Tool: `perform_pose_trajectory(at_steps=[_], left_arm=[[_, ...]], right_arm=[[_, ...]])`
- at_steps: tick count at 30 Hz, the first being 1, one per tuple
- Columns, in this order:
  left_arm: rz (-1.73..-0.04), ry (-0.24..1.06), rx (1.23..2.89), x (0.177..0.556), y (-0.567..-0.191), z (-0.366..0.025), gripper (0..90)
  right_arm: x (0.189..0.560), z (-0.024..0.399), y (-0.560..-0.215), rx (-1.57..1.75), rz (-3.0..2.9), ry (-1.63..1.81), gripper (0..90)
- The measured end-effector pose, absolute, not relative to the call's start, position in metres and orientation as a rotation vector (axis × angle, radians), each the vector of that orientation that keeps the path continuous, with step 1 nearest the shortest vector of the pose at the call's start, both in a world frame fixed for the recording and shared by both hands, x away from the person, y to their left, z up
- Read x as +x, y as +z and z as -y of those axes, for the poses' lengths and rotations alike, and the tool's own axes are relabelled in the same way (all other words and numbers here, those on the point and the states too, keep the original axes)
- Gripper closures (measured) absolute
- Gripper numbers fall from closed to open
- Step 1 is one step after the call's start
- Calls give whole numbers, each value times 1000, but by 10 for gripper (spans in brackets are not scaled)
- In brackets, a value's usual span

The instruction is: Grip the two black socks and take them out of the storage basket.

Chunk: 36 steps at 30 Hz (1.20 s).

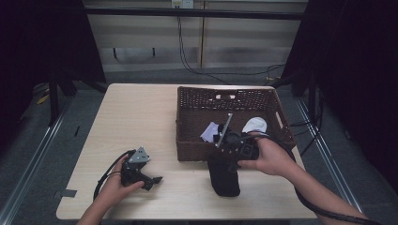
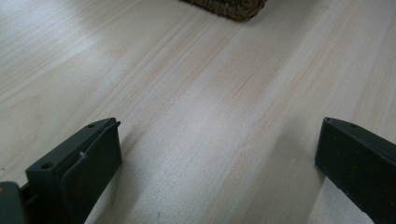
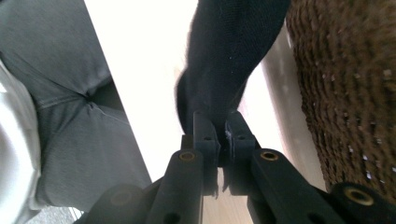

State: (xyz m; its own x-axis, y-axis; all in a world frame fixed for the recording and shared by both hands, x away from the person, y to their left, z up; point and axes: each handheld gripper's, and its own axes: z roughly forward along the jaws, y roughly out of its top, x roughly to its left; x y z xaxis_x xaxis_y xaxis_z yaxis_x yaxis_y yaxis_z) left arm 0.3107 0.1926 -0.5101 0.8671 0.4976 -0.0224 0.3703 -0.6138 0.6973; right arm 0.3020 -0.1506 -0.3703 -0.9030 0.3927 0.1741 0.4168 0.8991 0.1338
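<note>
One dark woven wicker basket (image 1: pixel 187 101) sits on the pale wooden table (image 1: pixel 136 112). One soft black cloth sock (image 1: pixel 224 177), limp, hangs onto the table just before the basket, pinched in the right gripper (image 3: pixel 219 135). The left gripper (image 2: pixel 215 163) gapes wide, holding nothing.

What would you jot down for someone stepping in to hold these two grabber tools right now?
Right gripper: shut on the black sock, which hangs onto the table just in front of the wicker basket.
Left gripper: open, holding nothing, low over the table's near left.
Done: black sock out of the basket.
Left: probably laying it flat and letting go; white cloth items remain in the basket.
</note>
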Motion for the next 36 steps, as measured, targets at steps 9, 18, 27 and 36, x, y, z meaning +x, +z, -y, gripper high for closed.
perform_pose_trajectory(at_steps=[9, 18, 27, 36], left_arm=[[-623, 224, 2298, 311, -510, -193, 0], [-624, 224, 2298, 311, -510, -193, 0], [-631, 223, 2288, 310, -510, -192, 0], [-632, 222, 2288, 310, -510, -192, 0]], right_arm=[[304, 151, -381, -657, 2918, -233, 739], [305, 160, -362, -691, 2944, -293, 622], [336, 176, -326, -835, 2956, -407, 575], [393, 194, -344, -1055, 2949, -372, 569]])
